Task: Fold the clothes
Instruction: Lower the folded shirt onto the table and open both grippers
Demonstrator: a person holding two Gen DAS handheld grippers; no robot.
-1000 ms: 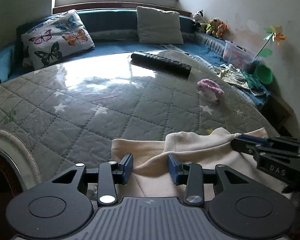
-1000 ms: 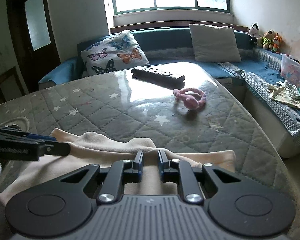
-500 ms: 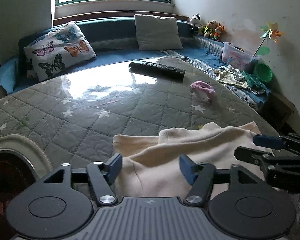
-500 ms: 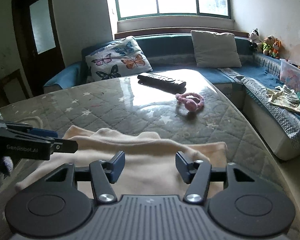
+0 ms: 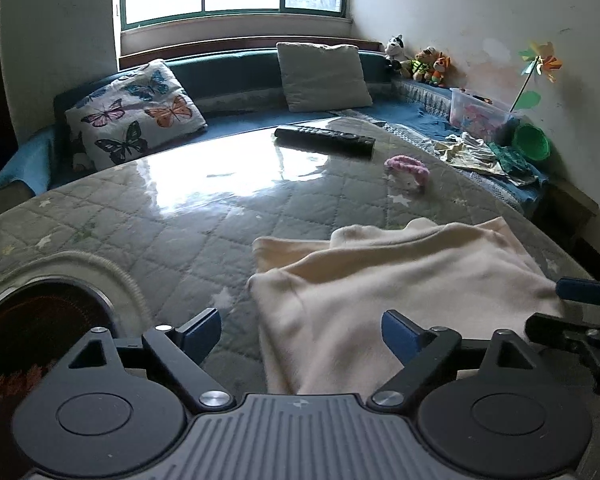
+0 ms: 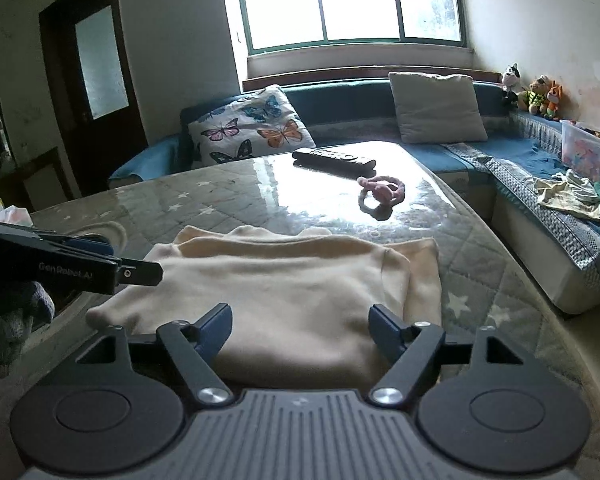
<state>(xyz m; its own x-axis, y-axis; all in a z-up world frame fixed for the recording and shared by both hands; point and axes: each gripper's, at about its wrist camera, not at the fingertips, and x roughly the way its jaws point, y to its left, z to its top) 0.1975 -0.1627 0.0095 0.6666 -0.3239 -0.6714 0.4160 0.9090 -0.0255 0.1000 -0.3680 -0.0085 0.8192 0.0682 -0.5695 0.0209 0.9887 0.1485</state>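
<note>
Daylight from the window falls on a quilted, star-printed table cover [image 6: 228, 208] under a glossy clear sheet, with a blue sofa [image 6: 512, 152] wrapping the far side and right. At far left a dark door [image 6: 96, 76] stands in the wall. On the sofa, a butterfly cushion [image 6: 250, 126] sits left of a plain grey cushion [image 6: 436, 106]. Ahead on the table, well apart from the work, lie a black remote control [image 6: 334, 158] and, right of it, a pink band [image 6: 382, 190]. Task item: one cream garment [image 6: 284, 292], folded over on itself, flat on the near part of the table. The left gripper [image 5: 300, 334] has its jaws opening, pads clear of the fabric (the garment's left edge lies between them, unheld). The right gripper [image 6: 300, 326] likewise has its jaws opening over the near fold, nothing gripped. Toys line the far right ledge.
</note>
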